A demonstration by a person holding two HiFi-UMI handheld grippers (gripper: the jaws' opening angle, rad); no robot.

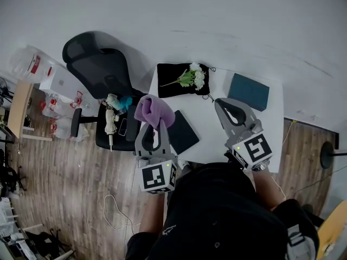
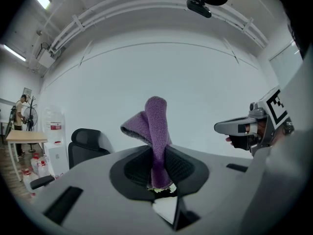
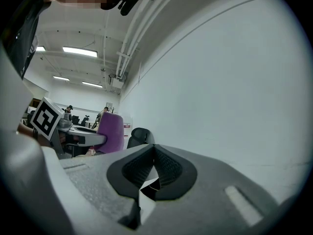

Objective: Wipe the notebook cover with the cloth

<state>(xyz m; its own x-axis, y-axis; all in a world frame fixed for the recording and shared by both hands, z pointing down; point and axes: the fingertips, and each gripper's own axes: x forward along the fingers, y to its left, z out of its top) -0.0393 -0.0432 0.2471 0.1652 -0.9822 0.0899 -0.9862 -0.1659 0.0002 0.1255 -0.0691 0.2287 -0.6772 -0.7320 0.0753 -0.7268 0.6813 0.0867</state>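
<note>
Cloth point(image 1: 154, 111), purple and fleecy, is clamped between the jaws of the left gripper point(image 1: 154, 128). The left gripper view confirms this: the left gripper point(image 2: 157, 168) has both pads pressed on a folded strip of the cloth point(image 2: 155, 126), the loose end standing up above the jaws against the white wall.

Black notebook point(image 1: 183, 133) lies flat on the white table point(image 1: 211, 140), near the table's left edge and toward the near side. In the head view the cloth overlaps the notebook's far-left corner; contact between the two cannot be confirmed.

Right gripper point(image 1: 226, 106) is held over the table's right half, well apart from the black notebook. In its own view the right gripper point(image 3: 154, 168) has its jaws drawn together, the pads meeting at the tips.

Teal book point(image 1: 248, 91) sits at the table's far-right corner. Black pouch point(image 1: 172, 88) occupies the far-left corner, with a spray of white flowers point(image 1: 192, 77) lying on it.

Black office chair point(image 1: 97, 69) stands just beside the table's left edge on the wood floor point(image 1: 81, 199), with small items on its seat that are too small to identify. A light cable point(image 1: 116, 210) lies looped on the floor near the person.
</note>
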